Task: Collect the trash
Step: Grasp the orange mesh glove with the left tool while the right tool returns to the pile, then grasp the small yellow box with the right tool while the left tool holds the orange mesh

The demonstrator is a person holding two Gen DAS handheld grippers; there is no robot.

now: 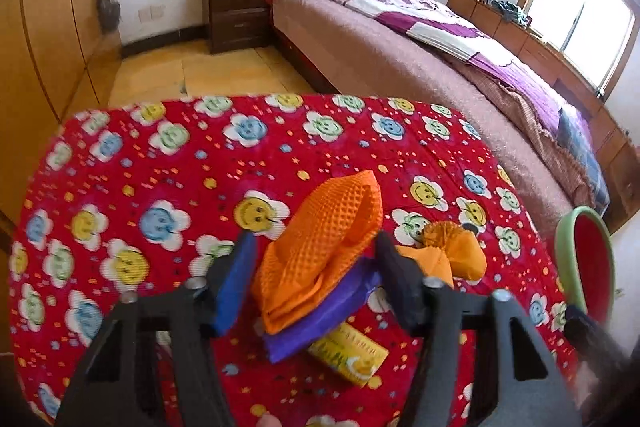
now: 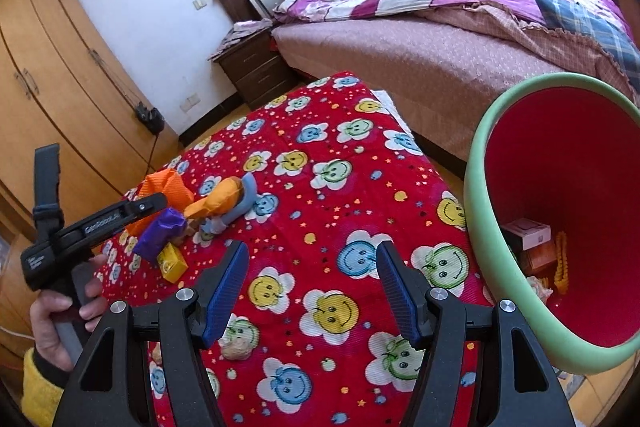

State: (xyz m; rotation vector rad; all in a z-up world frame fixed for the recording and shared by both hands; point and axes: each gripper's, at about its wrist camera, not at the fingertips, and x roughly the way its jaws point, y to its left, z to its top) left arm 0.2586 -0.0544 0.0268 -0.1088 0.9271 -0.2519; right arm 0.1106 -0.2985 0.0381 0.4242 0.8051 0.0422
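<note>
Trash lay in a small heap on the red quilt (image 1: 132,163): an orange mesh wrapper (image 1: 320,247) on top, a purple wrapper (image 1: 320,327) under it, and a yellow box (image 1: 348,355) just beside the purple one. Next to the heap, on the side toward the bin, sat an orange lump (image 1: 452,255) with a grey-blue piece (image 2: 244,203) curling around it. A pale crumpled scrap (image 2: 240,349) lay apart from the heap, near the quilt's front edge.

The left gripper (image 1: 316,267) straddled the orange mesh wrapper, one finger on either side. The blue pad (image 1: 236,287) stood a little off the mesh; whether the dark finger touched it I cannot tell. No grip showed. In the right wrist view a hand (image 2: 68,311) with a yellow cuff held this tool by its handle.

The right gripper (image 2: 312,291) hung over bare quilt between the heap and the bin, jaws wide apart with nothing between them.

The bin (image 2: 480,227), green-rimmed and red inside, stood off the quilt's edge, well away from the heap. At its bottom lay a pink-and-white box (image 2: 526,233), an orange box (image 2: 540,257), a yellow beaded strand (image 2: 562,263) and a pale scrap (image 2: 540,287).
</note>
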